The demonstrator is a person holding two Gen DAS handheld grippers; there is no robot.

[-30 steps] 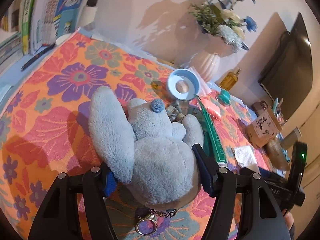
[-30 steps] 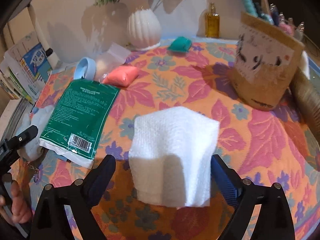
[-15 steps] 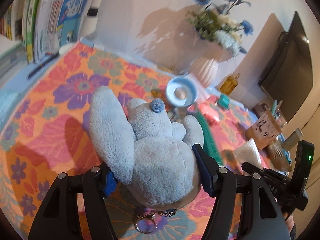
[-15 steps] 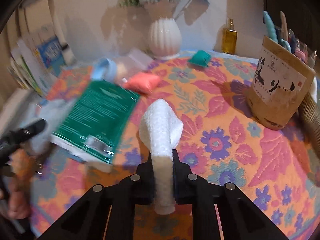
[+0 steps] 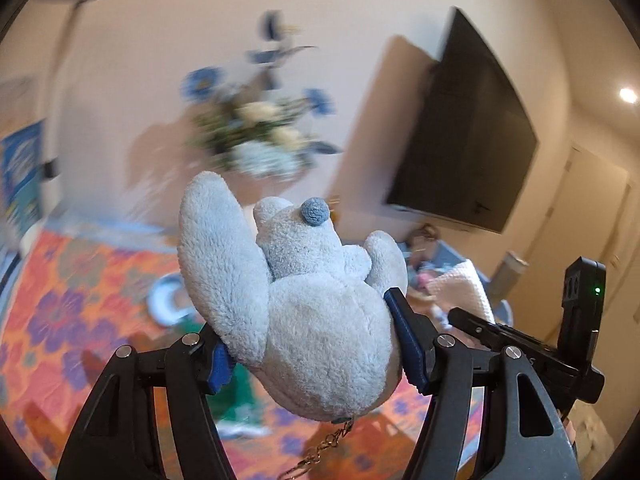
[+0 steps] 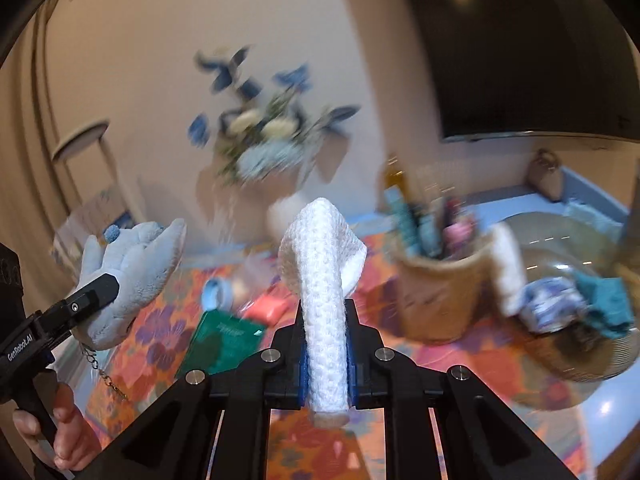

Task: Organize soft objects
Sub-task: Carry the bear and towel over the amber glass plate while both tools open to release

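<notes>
Between the left gripper (image 5: 316,354)'s blue pads sits the grey plush toy (image 5: 304,304), clamped across its round body and held clear of the floral tablecloth (image 5: 60,300). Its ear and head stick up past the fingertips, and a keychain (image 5: 320,450) dangles free below.

Right gripper (image 6: 325,354) is closed tight on the folded white cloth (image 6: 322,280): pinched at the lower end, with the rest arching up and over the pads. Also off the table.

Background is motion-blurred in both views, so the hands look to be mid-swing. A wicker basket (image 6: 568,354) at the right of the right wrist view already holds a teal and a patterned item; probably the drop target, but that's a guess.

Left on the table: green packet (image 6: 224,340), coral pouch (image 6: 266,306), blue tape roll (image 6: 216,292), and the flower vase (image 6: 288,212) behind.

Risks:
- Plush grip is across a squashy belly; a fast swing could let it squirm out.
- Dangling keychain could snag the brown bag of pens (image 6: 440,288) or the basket rim on the way over.
- Cloth is held by one end only, so the loose end could unfold and drag over the bag or miss the basket on release.
- Both grippers are near each other; converging on one basket risks a clash.
</notes>
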